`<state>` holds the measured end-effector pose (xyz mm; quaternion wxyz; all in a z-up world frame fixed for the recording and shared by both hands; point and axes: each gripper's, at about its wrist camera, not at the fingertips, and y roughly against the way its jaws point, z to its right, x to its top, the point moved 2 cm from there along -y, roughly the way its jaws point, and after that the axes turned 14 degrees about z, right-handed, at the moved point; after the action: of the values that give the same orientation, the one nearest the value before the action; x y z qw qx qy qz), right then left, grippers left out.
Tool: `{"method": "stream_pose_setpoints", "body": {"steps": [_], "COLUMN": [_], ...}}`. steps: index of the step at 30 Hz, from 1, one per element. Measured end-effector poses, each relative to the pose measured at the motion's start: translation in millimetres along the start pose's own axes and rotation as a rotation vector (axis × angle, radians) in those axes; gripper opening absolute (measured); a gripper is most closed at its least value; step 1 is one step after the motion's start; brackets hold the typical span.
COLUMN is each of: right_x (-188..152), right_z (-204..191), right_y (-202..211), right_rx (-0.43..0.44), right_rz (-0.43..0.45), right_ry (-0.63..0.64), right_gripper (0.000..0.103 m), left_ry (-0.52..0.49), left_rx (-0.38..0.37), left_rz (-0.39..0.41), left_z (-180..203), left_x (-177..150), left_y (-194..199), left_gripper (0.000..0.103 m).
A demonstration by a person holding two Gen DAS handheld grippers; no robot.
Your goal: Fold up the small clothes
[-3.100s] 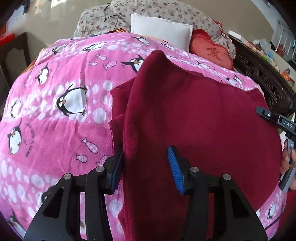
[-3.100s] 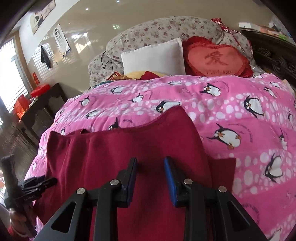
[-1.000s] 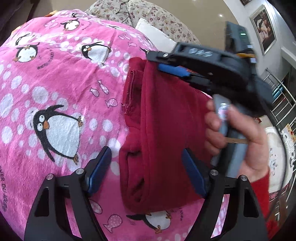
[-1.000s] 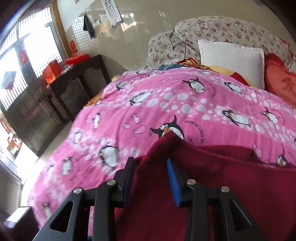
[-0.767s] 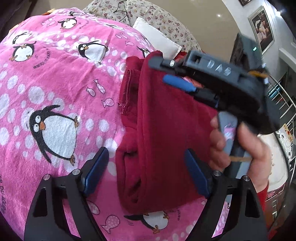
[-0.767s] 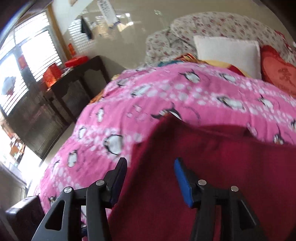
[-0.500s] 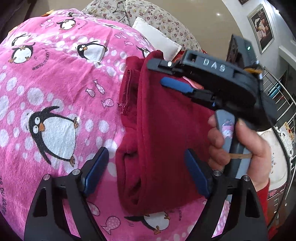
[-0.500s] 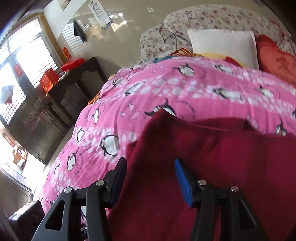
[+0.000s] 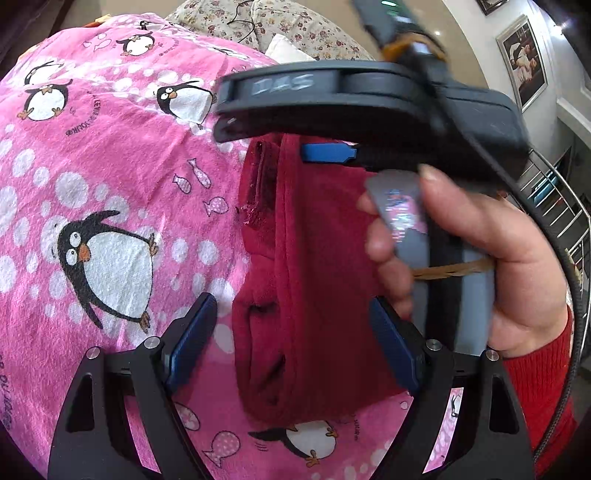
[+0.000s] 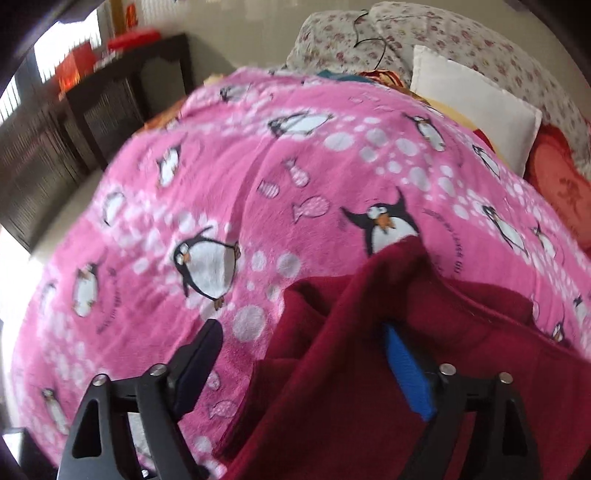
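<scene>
A dark red garment (image 9: 317, 280) lies folded in a narrow strip on the pink penguin blanket (image 9: 92, 155). My left gripper (image 9: 291, 343) is open, its jaws wide on either side of the garment's near end, holding nothing. The right gripper's body (image 9: 369, 107) crosses above the garment's far end in the left wrist view, held by a hand (image 9: 480, 258). In the right wrist view the right gripper (image 10: 306, 365) is open, with the red garment (image 10: 362, 354) bunched between its jaws and its edge lying loose.
The blanket (image 10: 258, 177) covers a bed. A white pillow (image 10: 476, 107), a red cushion (image 10: 561, 188) and floral bedding (image 10: 424, 29) sit at its head. A dark wooden cabinet (image 10: 110, 96) stands to the left of the bed.
The right gripper has let go of the garment edge it carried across and opened wide. It has moved nearer the left camera. The left gripper has stayed open over the garment's end.
</scene>
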<state>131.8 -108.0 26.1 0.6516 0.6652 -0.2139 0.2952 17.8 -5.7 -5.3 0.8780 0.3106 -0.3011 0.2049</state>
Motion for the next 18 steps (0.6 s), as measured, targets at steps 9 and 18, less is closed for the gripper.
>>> {"method": "stream_pose_setpoints", "body": {"steps": [9,18], "right_x": [-3,-12], "right_z": [32,62], "right_y": [15,42], "right_rx": [0.061,0.231], "right_rz": [0.046,0.130], "right_ry": [-0.016,-0.188], "right_gripper": [0.031,0.021], "left_ry": [-0.003,-0.030], "left_rx": [0.002,0.015], "left_rz": [0.002,0.004], "left_z": [-5,2], "left_x": [3,-2], "left_y": [4,6], "left_gripper": [0.084,0.085]}}
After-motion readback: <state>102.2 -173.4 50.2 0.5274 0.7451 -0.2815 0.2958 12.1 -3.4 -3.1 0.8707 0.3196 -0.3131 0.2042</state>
